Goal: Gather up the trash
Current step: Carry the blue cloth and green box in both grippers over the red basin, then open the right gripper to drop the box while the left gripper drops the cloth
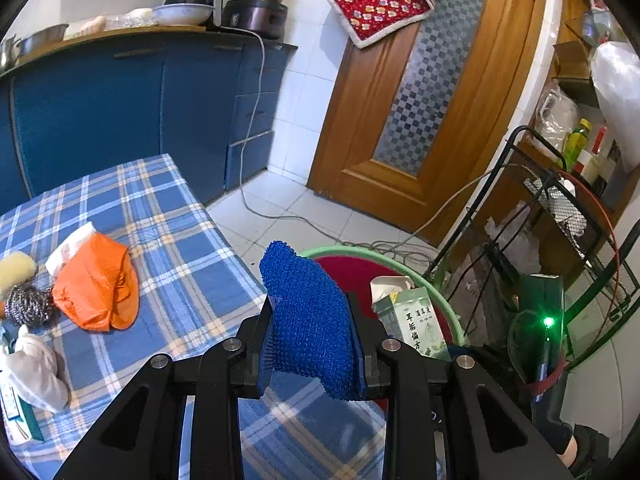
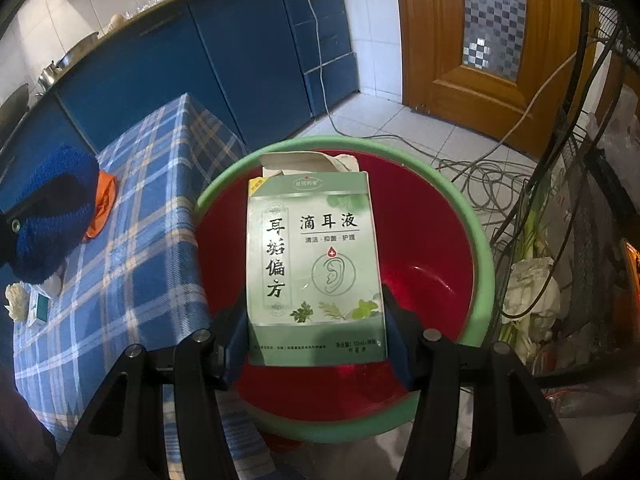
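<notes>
Blue plaid cloth covers the desk [image 1: 168, 216], where a crumpled orange bag [image 1: 98, 284], a steel-wool scourer [image 1: 28, 304] and a pale sponge [image 1: 16, 268] lie close together. Beside it sits a round red basin [image 2: 432, 248] with a green rim. The left gripper [image 1: 310, 344] has its jaws clamped on a knobbly blue cloth [image 1: 308, 308]; the right gripper [image 2: 316, 340] has its jaws pressed on a flat green carton [image 2: 316, 264], open-flapped, over the basin.

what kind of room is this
Most likely a home kitchen: blue cabinets under a counter carrying a rice cooker and a metal bowl, white wall tiles, and a small table with a plaid cloth.
</notes>
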The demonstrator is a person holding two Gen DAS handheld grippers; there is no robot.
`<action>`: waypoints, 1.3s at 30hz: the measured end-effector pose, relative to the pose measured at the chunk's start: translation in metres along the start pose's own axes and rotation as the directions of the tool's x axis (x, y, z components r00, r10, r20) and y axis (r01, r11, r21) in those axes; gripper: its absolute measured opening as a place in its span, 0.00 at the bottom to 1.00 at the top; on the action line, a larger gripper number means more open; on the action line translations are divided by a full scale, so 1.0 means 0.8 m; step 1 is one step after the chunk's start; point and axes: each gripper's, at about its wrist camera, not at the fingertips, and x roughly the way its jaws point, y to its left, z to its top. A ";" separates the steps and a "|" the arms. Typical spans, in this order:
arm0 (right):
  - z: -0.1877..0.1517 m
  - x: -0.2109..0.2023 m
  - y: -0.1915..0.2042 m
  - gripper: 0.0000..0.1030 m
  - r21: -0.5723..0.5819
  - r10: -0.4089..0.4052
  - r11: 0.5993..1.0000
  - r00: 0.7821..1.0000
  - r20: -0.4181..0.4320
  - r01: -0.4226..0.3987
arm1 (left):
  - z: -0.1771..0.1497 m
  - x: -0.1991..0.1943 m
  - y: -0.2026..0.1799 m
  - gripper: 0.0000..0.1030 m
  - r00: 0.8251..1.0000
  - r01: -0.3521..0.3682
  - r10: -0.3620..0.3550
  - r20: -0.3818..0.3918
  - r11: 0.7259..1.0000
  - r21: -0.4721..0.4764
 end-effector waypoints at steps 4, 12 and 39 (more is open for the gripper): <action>-0.002 0.003 -0.002 0.59 0.006 0.003 1.000 1.000 -0.006 -0.003 | 0.002 0.008 -0.004 0.30 1.000 -0.004 0.004 -0.013 1.000 0.004; 0.000 -0.006 -0.011 0.67 0.023 0.017 1.000 0.999 0.037 -0.018 | 0.003 0.021 -0.007 0.30 0.999 -0.017 0.017 -0.027 1.000 0.000; 0.008 -0.062 -0.054 0.74 0.148 -0.064 0.988 0.979 0.194 0.035 | -0.005 0.066 -0.035 0.54 0.991 0.020 -0.016 -0.129 0.999 0.034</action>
